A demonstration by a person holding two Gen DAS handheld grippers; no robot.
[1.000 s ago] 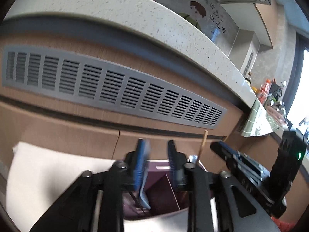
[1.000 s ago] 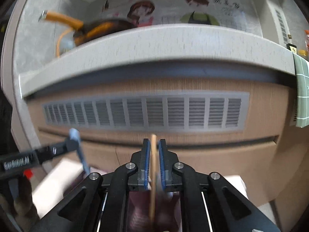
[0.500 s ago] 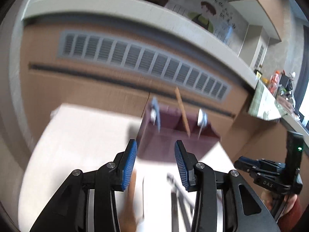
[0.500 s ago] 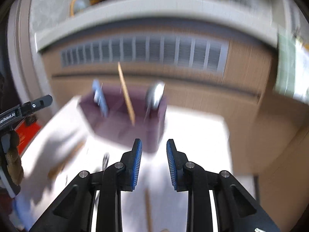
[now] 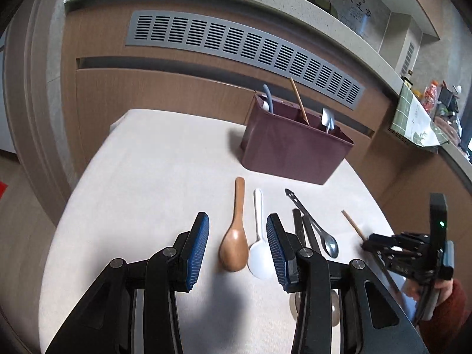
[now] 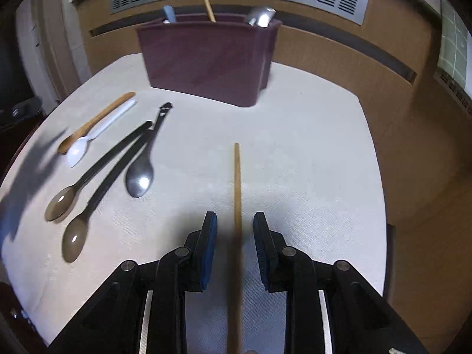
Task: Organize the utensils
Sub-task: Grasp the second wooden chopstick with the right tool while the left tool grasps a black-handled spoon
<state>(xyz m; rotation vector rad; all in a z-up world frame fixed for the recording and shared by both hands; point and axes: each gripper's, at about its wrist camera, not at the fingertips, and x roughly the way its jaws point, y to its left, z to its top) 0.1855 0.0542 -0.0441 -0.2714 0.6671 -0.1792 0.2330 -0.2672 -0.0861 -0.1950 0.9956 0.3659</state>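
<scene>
**Both grippers back off the caddy and line up on the next pieces**

A second ago both grippers were up at the maroon caddy (image 6: 206, 59), the right one pinching a wooden chopstick and the left one at a blue-handled utensil. Now both have pulled back to the near side of the white table (image 5: 147, 162), and their jaws are spread with nothing between the pads. The delivered pieces stand in the caddy at the top centre of the right wrist view: a blue handle (image 6: 169, 13) on the left, a wooden chopstick (image 6: 207, 4) in the middle, a metal spoon (image 6: 261, 16) on the right.

In my judgement that means one round of sorting is done and the next pick is being set up. The right gripper (image 6: 235, 246) straddles a second chopstick (image 6: 237, 183) lying flat and running up the centre of its frame; the stick passes between the open pads without being clamped. The left gripper (image 5: 237, 250) hovers low in its frame over the bowls of a wooden spoon (image 5: 234, 244) and a white plastic spoon (image 5: 259, 253), which lie side by side, almost touching.

Still on the table, left of centre in the right wrist view: a steel spoon (image 6: 141, 174) and two dark long-handled spoons (image 6: 100, 177), handles crossing closely. Closing on the wooden spoon alone looks fiddly, since the white one lies so near.
</scene>
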